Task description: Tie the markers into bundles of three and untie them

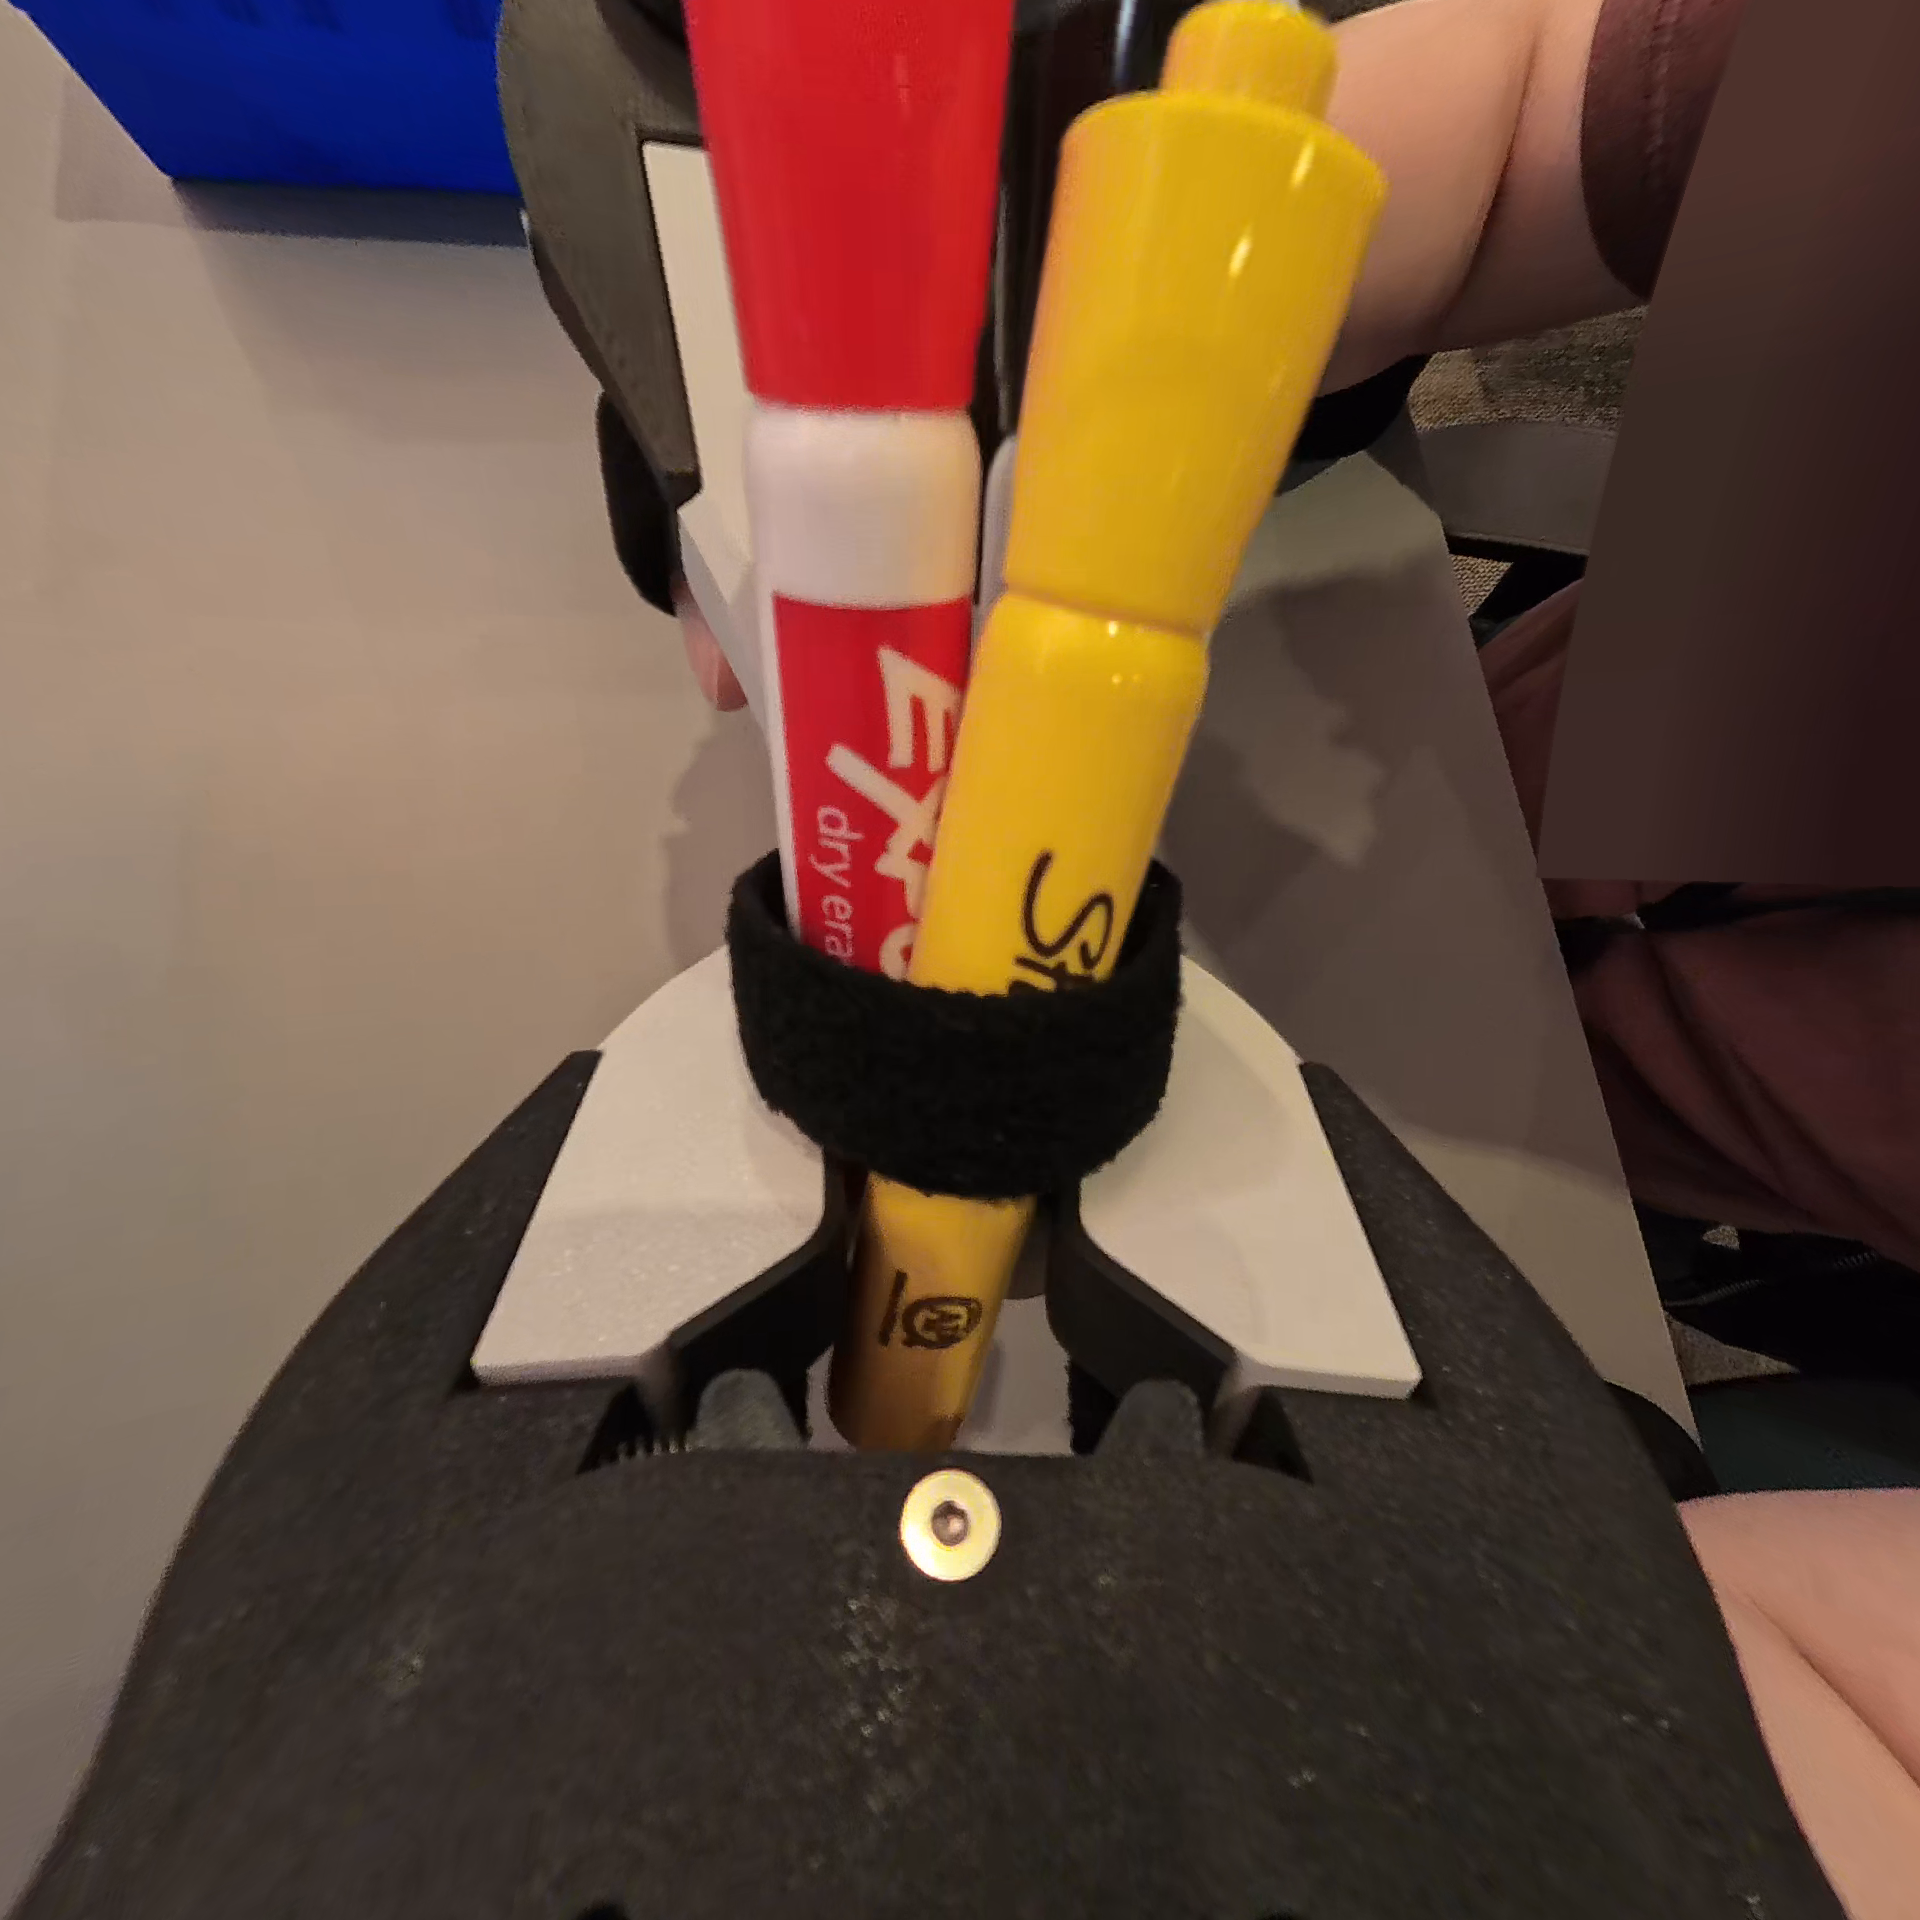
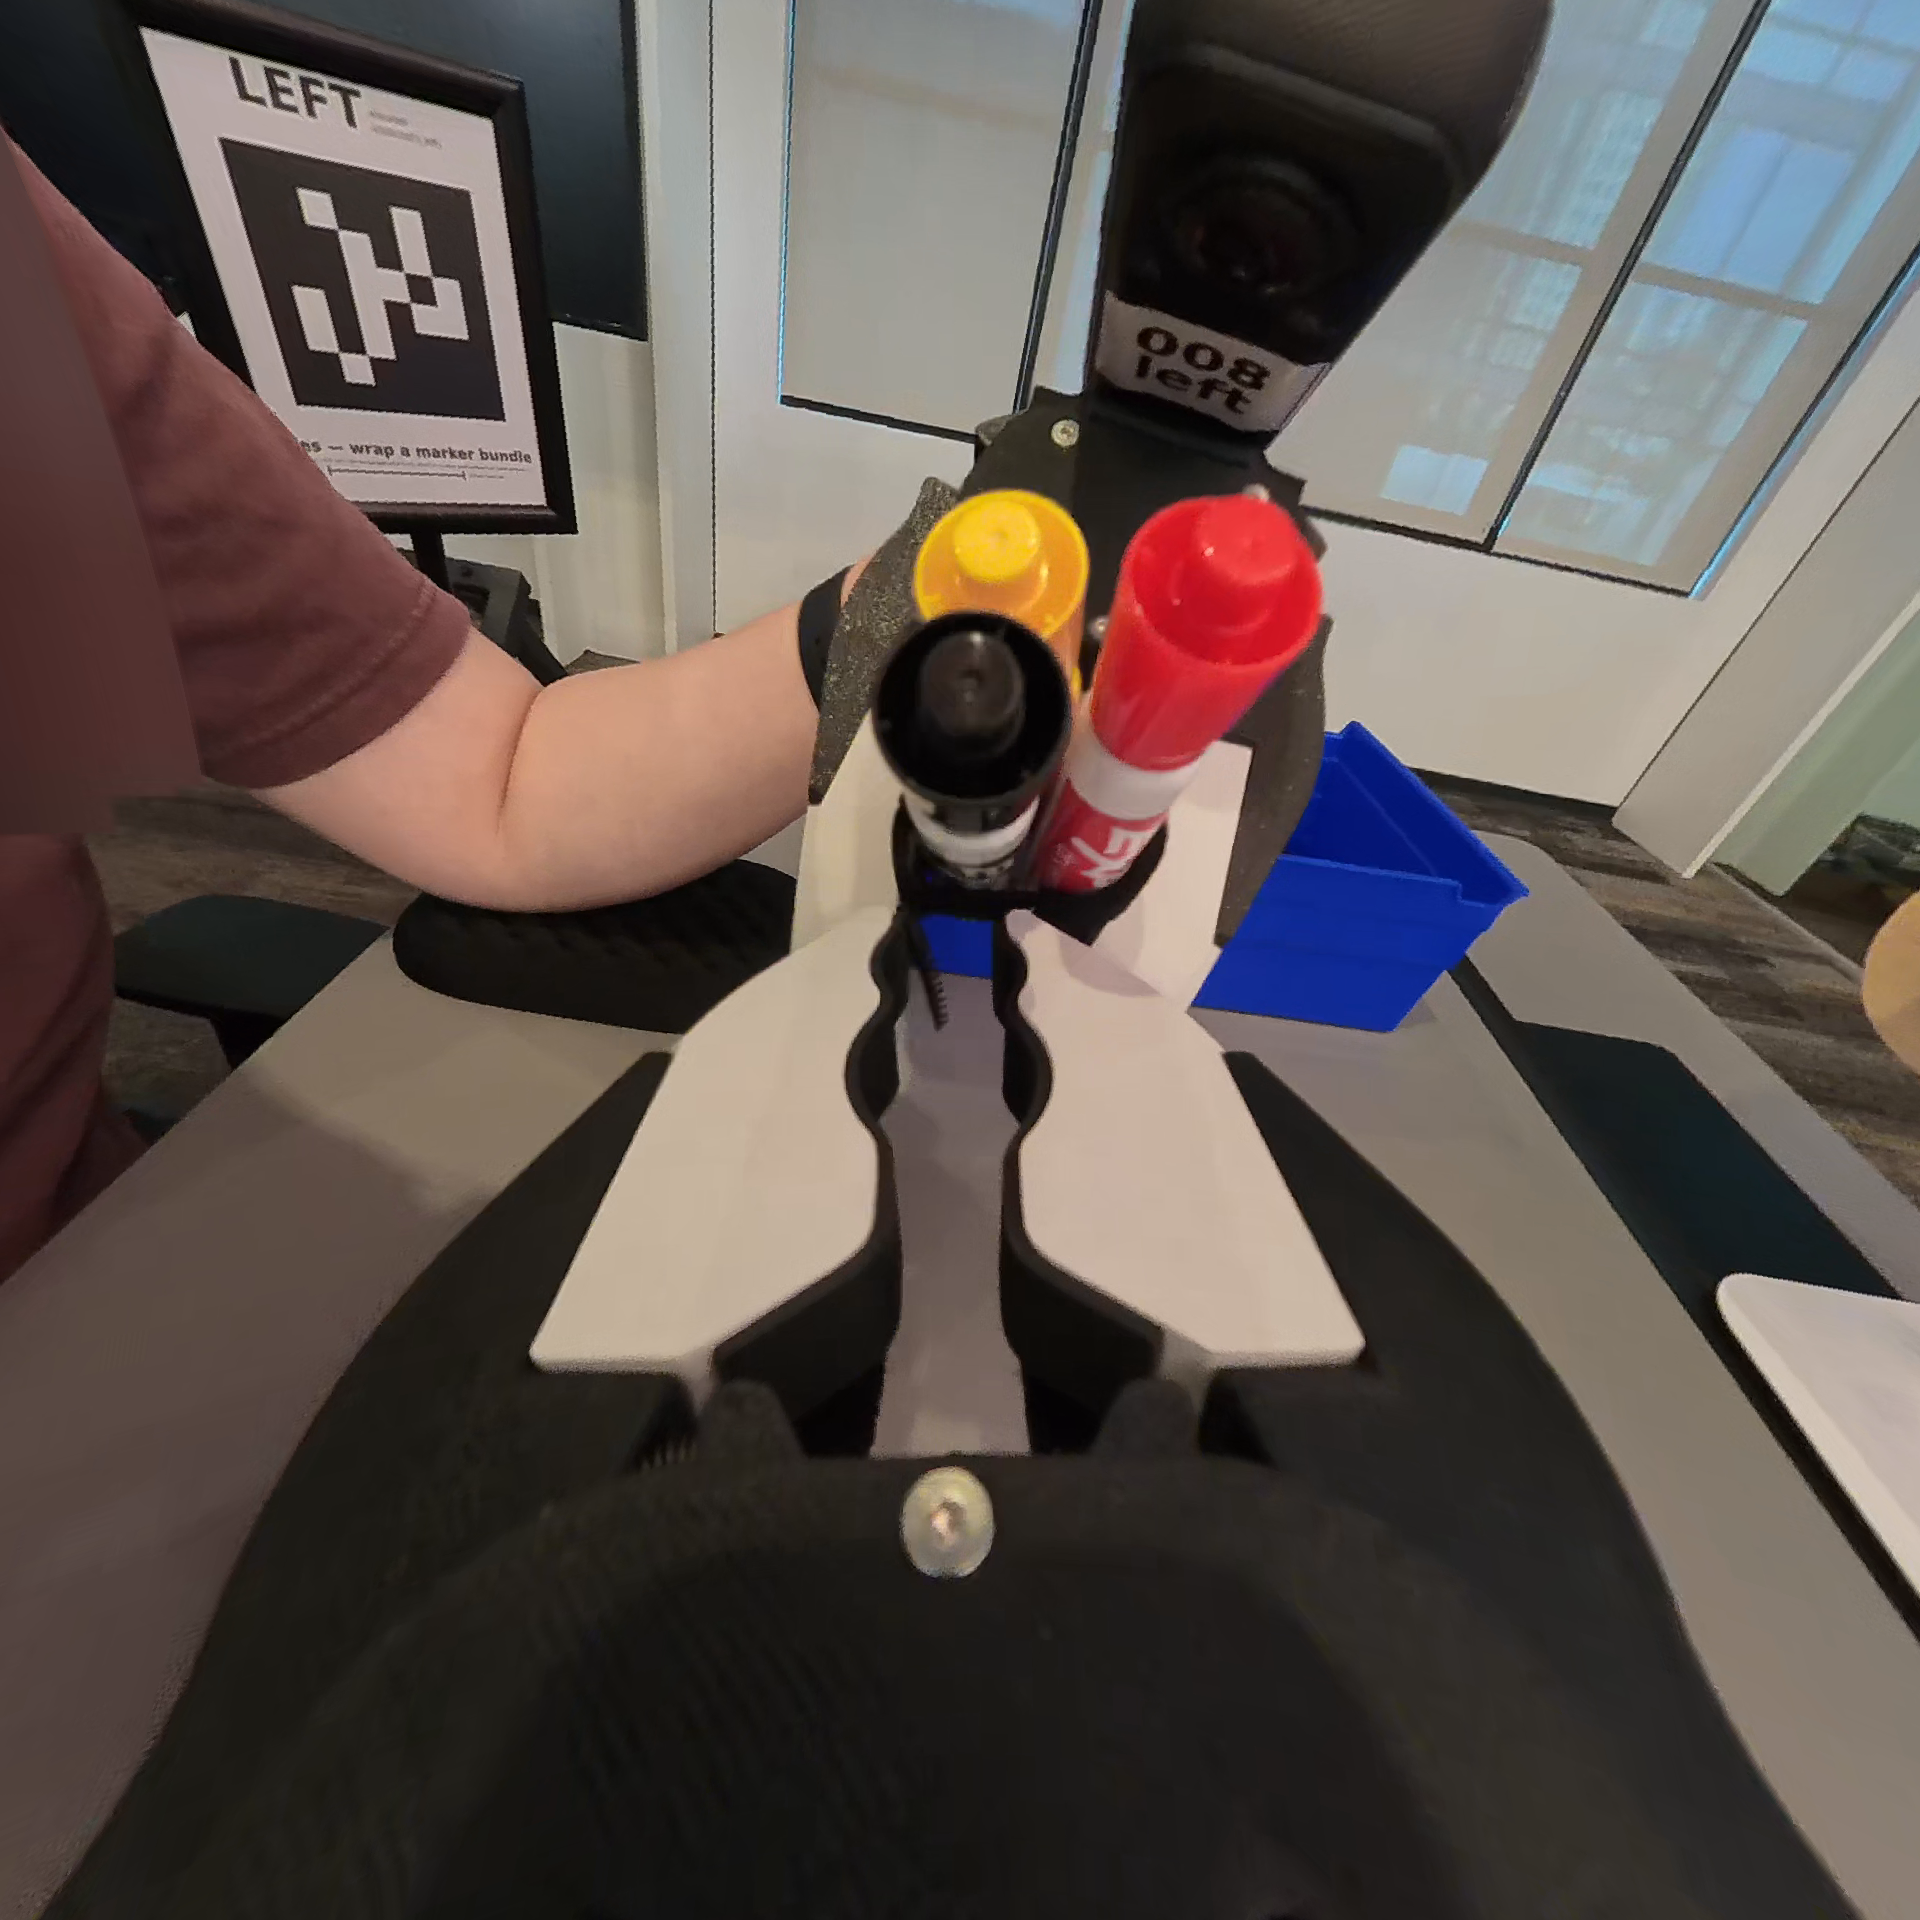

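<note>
1. Markers, red, yellow and black, sit bundled in black hook-and-loop strap, clamped in your left gripper.
2. Right gripper jaws pinch the strap tail; likely next, peel it free.

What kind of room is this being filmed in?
Probably an office or lab: a grey table, a mesh office chair, large windows, and a framed marker sign on a stand.

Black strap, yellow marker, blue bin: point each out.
black strap (image 1: 951, 1091): left wrist view, front of the band.
yellow marker (image 1: 1164, 520): left wrist view, cap.
blue bin (image 2: 1340, 914): right wrist view, side wall.
</note>
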`<state>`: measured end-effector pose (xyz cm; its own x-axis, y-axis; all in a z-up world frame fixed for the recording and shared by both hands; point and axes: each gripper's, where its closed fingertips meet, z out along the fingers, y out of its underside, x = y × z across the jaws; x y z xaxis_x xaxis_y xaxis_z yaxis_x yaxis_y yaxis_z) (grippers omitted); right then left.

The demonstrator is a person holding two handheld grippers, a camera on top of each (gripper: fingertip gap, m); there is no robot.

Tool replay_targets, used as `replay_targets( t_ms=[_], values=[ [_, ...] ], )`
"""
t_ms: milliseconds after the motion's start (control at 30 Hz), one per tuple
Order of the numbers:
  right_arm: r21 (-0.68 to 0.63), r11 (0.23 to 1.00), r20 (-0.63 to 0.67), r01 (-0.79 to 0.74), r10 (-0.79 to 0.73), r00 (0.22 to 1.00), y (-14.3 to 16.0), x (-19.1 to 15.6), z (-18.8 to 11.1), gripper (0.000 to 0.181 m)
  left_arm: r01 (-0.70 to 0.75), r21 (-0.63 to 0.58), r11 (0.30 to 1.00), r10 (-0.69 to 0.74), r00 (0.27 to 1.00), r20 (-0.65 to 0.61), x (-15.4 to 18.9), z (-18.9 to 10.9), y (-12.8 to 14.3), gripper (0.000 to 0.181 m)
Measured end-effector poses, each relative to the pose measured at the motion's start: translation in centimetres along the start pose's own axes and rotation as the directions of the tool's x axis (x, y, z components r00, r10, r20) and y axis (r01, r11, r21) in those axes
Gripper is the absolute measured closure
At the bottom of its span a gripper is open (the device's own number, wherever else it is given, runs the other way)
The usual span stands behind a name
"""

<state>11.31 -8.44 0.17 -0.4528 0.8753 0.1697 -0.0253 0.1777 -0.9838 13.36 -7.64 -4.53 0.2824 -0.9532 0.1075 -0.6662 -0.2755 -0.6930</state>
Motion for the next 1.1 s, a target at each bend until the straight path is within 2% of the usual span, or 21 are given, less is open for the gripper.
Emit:
replay_targets(
  t_ms=[267,667,800,1100],
  values=[
    [0.007,0.999,-0.015,0.037,-0.037,0.999,0.2,0.1,-0.3,0.173,0.003,-0.006,1.000,-0.003,1.000,-0.030,0.4,0.3,0.0,0.138],
    [0.047,0.999,-0.022,-0.025,0.027,0.999,0.5,0.2,-0.2,0.176,0.008,-0.035,0.999,-0.010,0.999,-0.038,0.5,0.8,0.4,0.138],
    [0.012,0.997,0.014,-0.080,0.079,0.997,1.7,-0.1,0.3,0.176,0.018,-0.137,0.990,-0.022,0.999,-0.024,0.5,1.1,1.9,0.138],
    [0.074,0.970,0.051,-0.232,0.228,0.972,4.0,-0.1,1.0,0.175,0.086,-0.313,0.946,-0.094,0.996,-0.009,0.6,1.8,4.6,0.137]
  ],
)
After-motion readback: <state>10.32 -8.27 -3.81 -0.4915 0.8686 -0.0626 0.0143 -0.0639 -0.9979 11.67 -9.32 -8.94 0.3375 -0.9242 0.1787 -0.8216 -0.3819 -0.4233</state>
